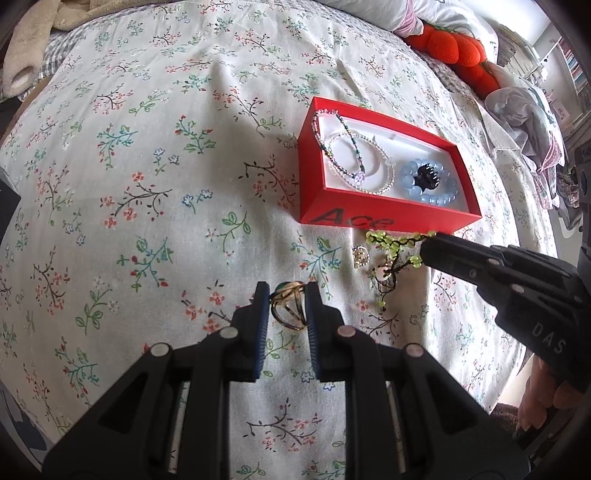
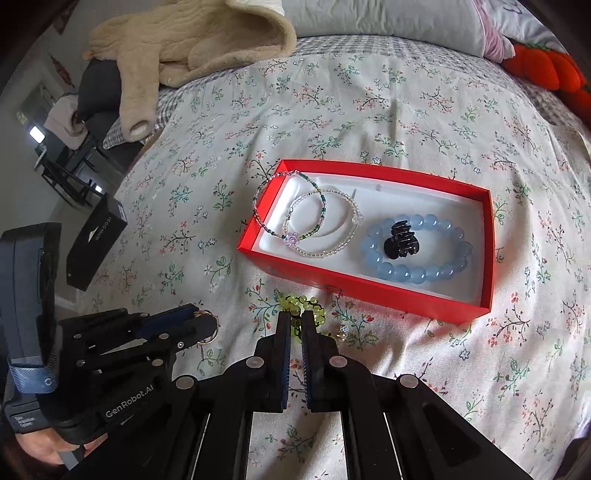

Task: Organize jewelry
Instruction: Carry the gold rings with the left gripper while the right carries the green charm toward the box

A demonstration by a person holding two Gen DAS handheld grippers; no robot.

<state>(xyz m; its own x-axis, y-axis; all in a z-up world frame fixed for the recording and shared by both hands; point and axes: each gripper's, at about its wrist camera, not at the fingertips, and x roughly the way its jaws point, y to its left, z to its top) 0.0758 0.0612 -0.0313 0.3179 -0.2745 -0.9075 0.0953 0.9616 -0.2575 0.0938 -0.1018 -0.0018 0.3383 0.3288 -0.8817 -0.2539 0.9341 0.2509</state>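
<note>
A red box [image 1: 369,218] [image 2: 424,302] with a white lining lies on the floral bedspread. In it are clear bead bracelets [image 1: 364,162] [image 2: 321,229], a blue bead bracelet [image 1: 424,197] [image 2: 413,273] and a black hair clip [image 1: 428,175] [image 2: 400,243]. My left gripper [image 1: 286,291] [image 2: 207,325] is shut on a gold ring [image 1: 290,306] just above the bedspread. My right gripper [image 2: 294,319] [image 1: 428,247] is shut on a yellow-green bead bracelet [image 1: 395,247] [image 2: 299,302] in front of the box. A small silver charm [image 1: 360,255] [image 2: 341,331] lies beside it.
A black box [image 2: 96,240] lies at the bed's left edge. A beige plush blanket [image 2: 177,48] and pillows [image 2: 388,22] sit at the far end, with an orange plush [image 1: 450,48] and crumpled clothes [image 1: 524,110] at the far right.
</note>
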